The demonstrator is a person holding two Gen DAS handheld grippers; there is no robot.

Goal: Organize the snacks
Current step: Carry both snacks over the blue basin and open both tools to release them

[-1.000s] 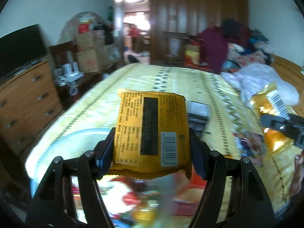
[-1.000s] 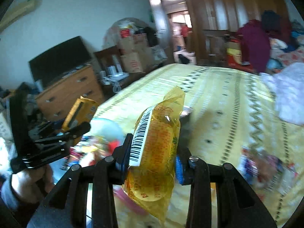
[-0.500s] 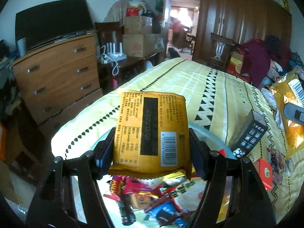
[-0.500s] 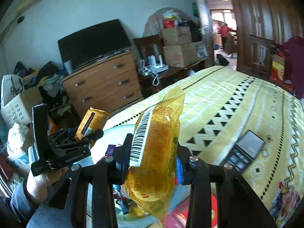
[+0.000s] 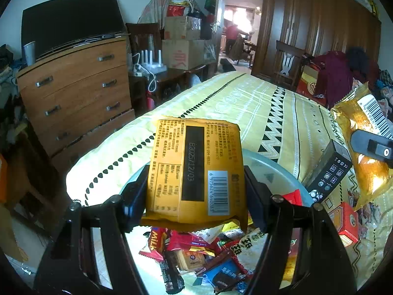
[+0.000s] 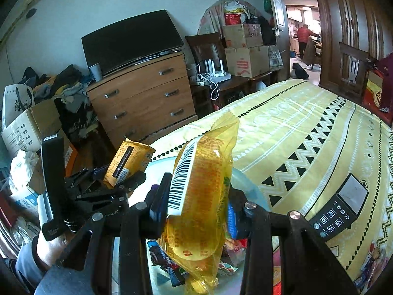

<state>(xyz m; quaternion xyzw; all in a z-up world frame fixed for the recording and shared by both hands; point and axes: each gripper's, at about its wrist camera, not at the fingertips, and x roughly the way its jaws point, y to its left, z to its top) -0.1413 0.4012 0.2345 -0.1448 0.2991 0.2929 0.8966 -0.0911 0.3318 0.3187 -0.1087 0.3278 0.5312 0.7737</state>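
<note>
Left gripper (image 5: pixel 194 191) clamps the orange packet (image 5: pixel 194 169); right gripper (image 6: pixel 196 209) clamps the yellow bag (image 6: pixel 199 196); both hang above the snack-filled basin (image 5: pixel 272 169), likely for dropping in.

L claw (image 5: pixel 195 198) clamped on an orange snack pack (image 5: pixel 196 169), back side w/ barcode facing the cam, held upright over a pale blue bowl (image 5: pixel 275 169). Bowl sits on the yellow patterned bed (image 5: pixel 245 105) and holds a heap of mixed snack wrappers (image 5: pixel 203 253). Just right of the bowl: black remote box (image 5: pixel 330 172), red box (image 5: pixel 345 221) nearer. Far right edge: R claw (image 5: pixel 373 145) gripping a yellow crinkly bag (image 5: pixel 363 147). Left, off the bed: wooden dresser (image 5: pixel 73 91) w/ TV (image 5: pixel 68 22) on top.
</note>
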